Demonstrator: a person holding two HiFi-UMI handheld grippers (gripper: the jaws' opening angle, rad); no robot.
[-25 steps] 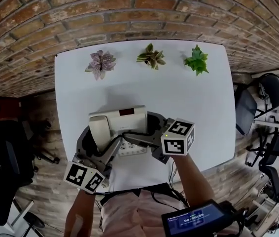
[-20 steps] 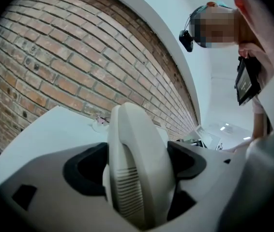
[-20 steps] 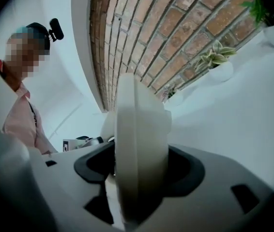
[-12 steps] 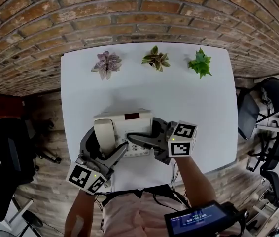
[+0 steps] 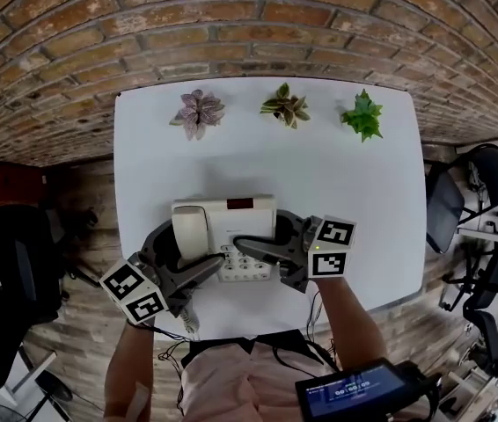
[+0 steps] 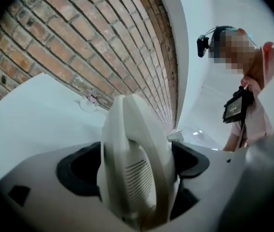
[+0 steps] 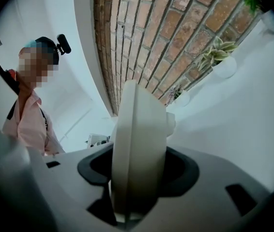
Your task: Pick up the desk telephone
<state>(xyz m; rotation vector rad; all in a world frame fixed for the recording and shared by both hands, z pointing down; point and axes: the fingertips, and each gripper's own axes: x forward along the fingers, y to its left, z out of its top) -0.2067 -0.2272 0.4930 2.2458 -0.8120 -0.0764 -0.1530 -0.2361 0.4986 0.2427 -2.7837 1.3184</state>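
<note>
Desk telephone (image 5: 231,222) sitting near the counter's (image 5: 337,165) front edge; right gripper (image 5: 265,236) fingers, just closing, are gripping its right side; left gripper (image 5: 192,253) fingers, just opening, are straddling the handset (image 5: 190,229) loosely; likely needing both clamping firmly before lifting level

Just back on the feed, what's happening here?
A person holds a gripper at each side of the desk telephone on the table. The right gripper has just been closing its jaws on the phone's right edge; the left gripper has just been opening its own, with the handset end between them. Nothing is lifted yet.
</note>
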